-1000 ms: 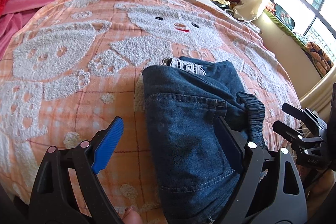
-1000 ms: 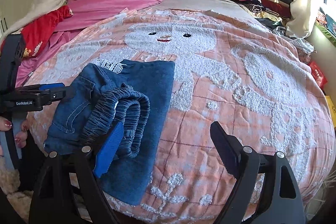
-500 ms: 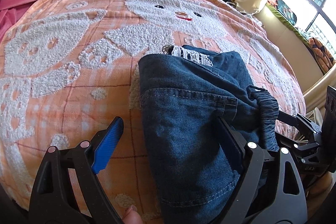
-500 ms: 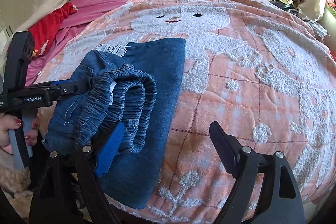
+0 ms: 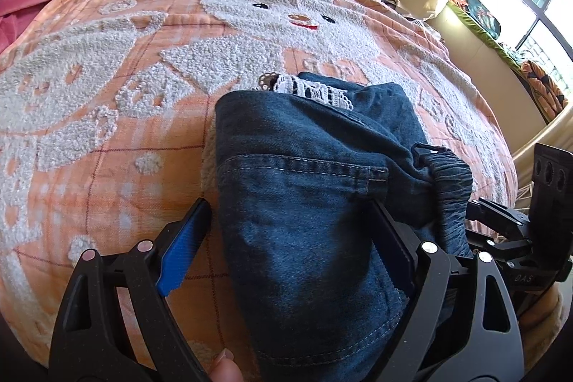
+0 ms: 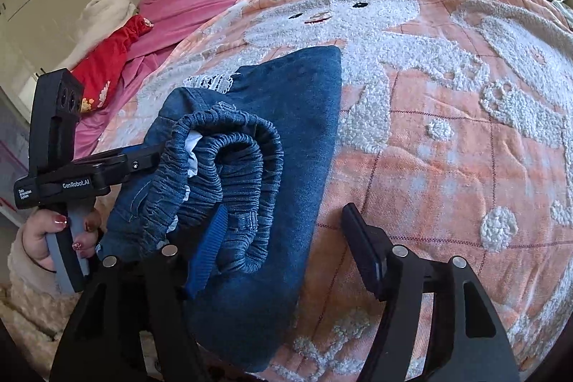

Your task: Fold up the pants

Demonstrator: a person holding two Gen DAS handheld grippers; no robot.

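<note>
From my left wrist view, the pants point(image 5: 304, 203) lie as a folded denim bundle on the bed point(image 5: 107, 95), near its front edge, with a strip of white lace point(image 5: 308, 87) peeking out at the far end. My left gripper point(image 5: 290, 246) has its jaws spread wide, the blue pad on bare quilt to one side and the other finger against the bundle's right flank, so the denim sits between them unpinched. The waistband point(image 5: 444, 181) bunches up at the right, just beside my right gripper point(image 5: 501, 228). From my right wrist view, that elastic waistband point(image 6: 222, 174) curls in a thick gathered roll on top of the flat folded layer. My right gripper point(image 6: 290, 238) is also spread, its blue pad pushed against the roll and the other finger over open quilt, gripping nothing. I judge the denim fairly heavy and thick for cloth, limp but with enough body to keep a crease, and not slippery; the elastic is springy and likely to uncurl. The best hold looks like the stitched seams or the waistband edge, through all layers together.
</note>
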